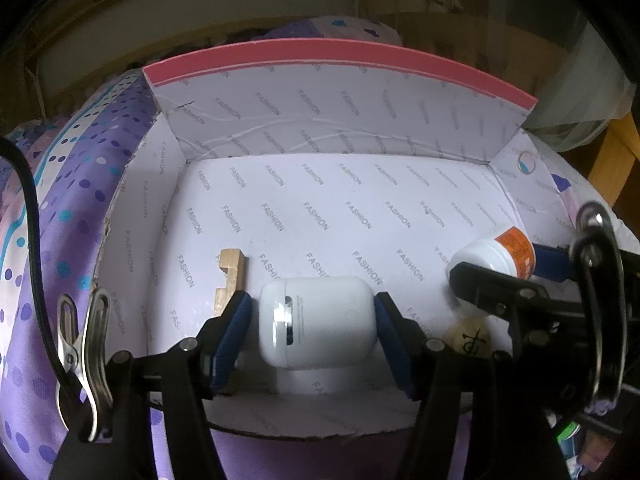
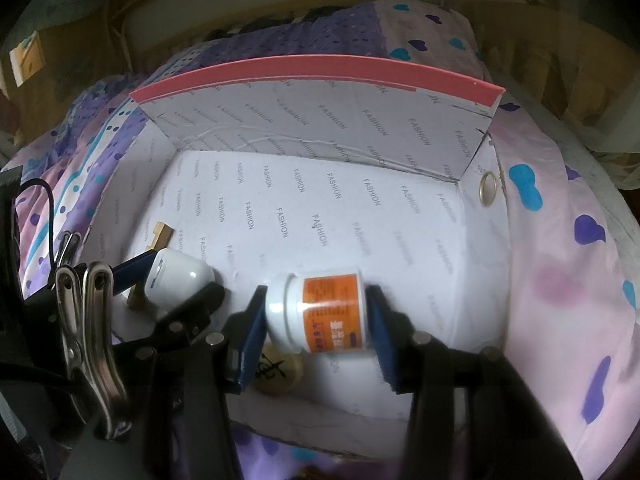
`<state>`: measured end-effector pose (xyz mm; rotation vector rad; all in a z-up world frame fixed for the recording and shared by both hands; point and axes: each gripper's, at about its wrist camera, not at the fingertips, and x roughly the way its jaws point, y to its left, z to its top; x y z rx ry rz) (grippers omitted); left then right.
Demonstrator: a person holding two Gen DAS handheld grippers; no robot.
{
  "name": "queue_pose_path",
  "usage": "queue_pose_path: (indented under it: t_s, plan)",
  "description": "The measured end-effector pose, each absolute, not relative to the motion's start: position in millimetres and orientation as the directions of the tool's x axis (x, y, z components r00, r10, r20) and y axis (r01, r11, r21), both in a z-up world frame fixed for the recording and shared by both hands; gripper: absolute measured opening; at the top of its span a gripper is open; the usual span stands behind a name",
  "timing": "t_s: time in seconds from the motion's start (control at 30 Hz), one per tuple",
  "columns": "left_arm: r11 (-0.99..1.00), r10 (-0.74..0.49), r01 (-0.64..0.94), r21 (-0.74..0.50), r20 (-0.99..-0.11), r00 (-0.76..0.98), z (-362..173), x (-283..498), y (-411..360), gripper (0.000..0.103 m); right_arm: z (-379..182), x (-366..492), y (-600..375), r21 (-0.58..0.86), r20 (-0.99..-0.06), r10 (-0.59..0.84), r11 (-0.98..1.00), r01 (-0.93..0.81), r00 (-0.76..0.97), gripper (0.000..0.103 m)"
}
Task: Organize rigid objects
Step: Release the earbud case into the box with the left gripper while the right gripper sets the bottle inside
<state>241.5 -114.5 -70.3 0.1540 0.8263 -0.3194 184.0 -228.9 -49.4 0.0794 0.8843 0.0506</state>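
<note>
Just outside the left gripper [image 1: 314, 320]'s left pad lies a wooden block [image 1: 230, 276] on the box [image 1: 320, 104] floor, while the white earbud case [image 1: 318, 322] sits between its parted pads with slim gaps either side, apparently just set down. Further right, the right gripper [image 2: 316, 316] is clamped on a tilted white pill bottle [image 2: 320, 312], seemingly above a round game piece [image 2: 278, 372], likely to place it beside the others.

My pads [image 1: 234, 336] are ribbed blue rubber on matt black plastic fingers. The case [image 1: 318, 322] is glossy white plastic. The bottle [image 2: 320, 312] is smooth plastic with a paper label. The block [image 1: 230, 276] is bare wood. The box [image 1: 320, 128] is printed matt cardboard on cloth [image 1: 72, 208].
</note>
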Motion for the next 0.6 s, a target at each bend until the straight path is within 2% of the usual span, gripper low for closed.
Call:
queue_pose_path:
  t_s: [0.27, 0.33, 0.4, 0.5, 0.6]
  plan:
    - [0.946, -0.215, 0.325, 0.005, -0.739, 0.639, -68, 241, -113, 0.067, -48, 183, -231, 0.099, -0.756, 0.091, 0.995, -0.024, 0.648, 0.049]
    - [0.951, -0.197, 0.308, 0.017, -0.736, 0.648, -66, 241, -112, 0.073, -46, 181, -232, 0.104, -0.746, 0.096, 0.994, -0.028, 0.659, 0.049]
    - [0.965, -0.143, 0.259, 0.05, -0.724, 0.675, -63, 242, -109, 0.093, -43, 180, -232, 0.114, -0.735, 0.107, 0.993, -0.033, 0.67, 0.051]
    - [0.963, -0.17, 0.268, 0.023, -0.721, 0.672, -60, 244, -106, 0.095, -39, 179, -233, 0.15, -0.718, 0.144, 0.987, -0.05, 0.681, 0.06]
    - [0.963, -0.166, 0.268, 0.027, -0.721, 0.672, -60, 245, -107, 0.095, -35, 177, -230, 0.137, -0.705, 0.136, 0.989, -0.055, 0.696, 0.061]
